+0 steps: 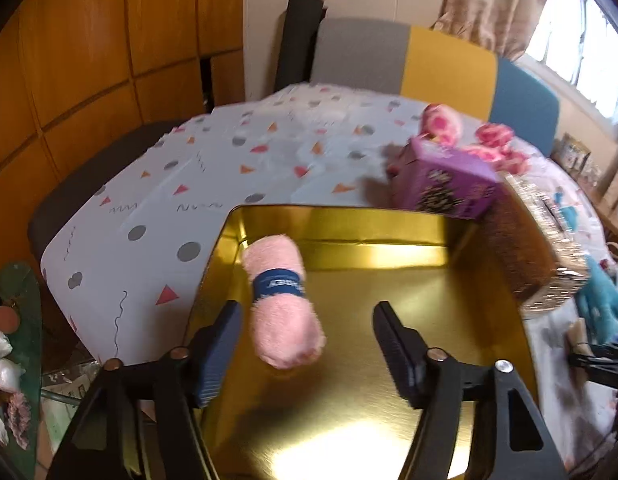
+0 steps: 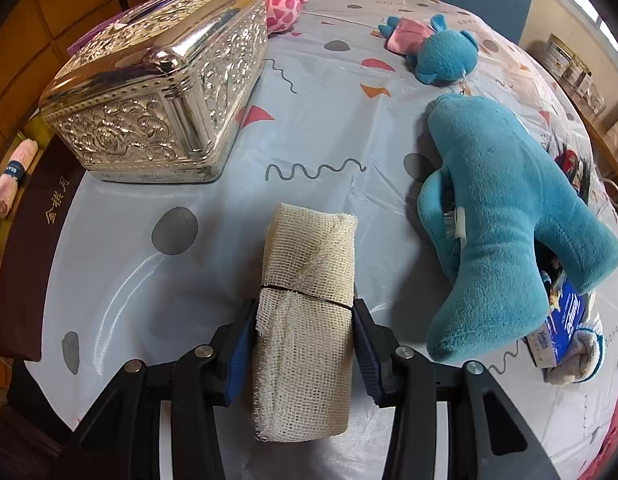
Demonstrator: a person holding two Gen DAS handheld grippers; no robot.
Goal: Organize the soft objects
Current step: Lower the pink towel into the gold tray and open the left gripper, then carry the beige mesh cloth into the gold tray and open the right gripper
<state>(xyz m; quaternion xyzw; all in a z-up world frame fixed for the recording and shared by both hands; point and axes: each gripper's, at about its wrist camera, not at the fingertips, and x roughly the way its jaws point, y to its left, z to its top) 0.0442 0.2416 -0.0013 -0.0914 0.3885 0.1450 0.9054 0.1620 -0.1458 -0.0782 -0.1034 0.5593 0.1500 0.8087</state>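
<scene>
A rolled pink towel [image 1: 283, 300] with a blue band lies in the gold tin [image 1: 389, 320], at its left side. My left gripper [image 1: 307, 328] is open above the tin, its fingers on either side of the towel's near end without touching it. In the right wrist view the same towel [image 2: 11, 180] shows at the far left. My right gripper [image 2: 305, 328] is shut on a cream gauze roll [image 2: 309, 280] that rests on the patterned tablecloth [image 2: 229, 160].
A silver ornate box [image 2: 161, 92] stands next to the tin. A purple box [image 1: 445, 176] sits behind it. A big teal plush [image 2: 501, 216], a small blue plush [image 2: 445, 56], a pink spotted plush [image 2: 277, 0] and a tissue pack [image 2: 561, 328] lie on the table. Chairs stand behind.
</scene>
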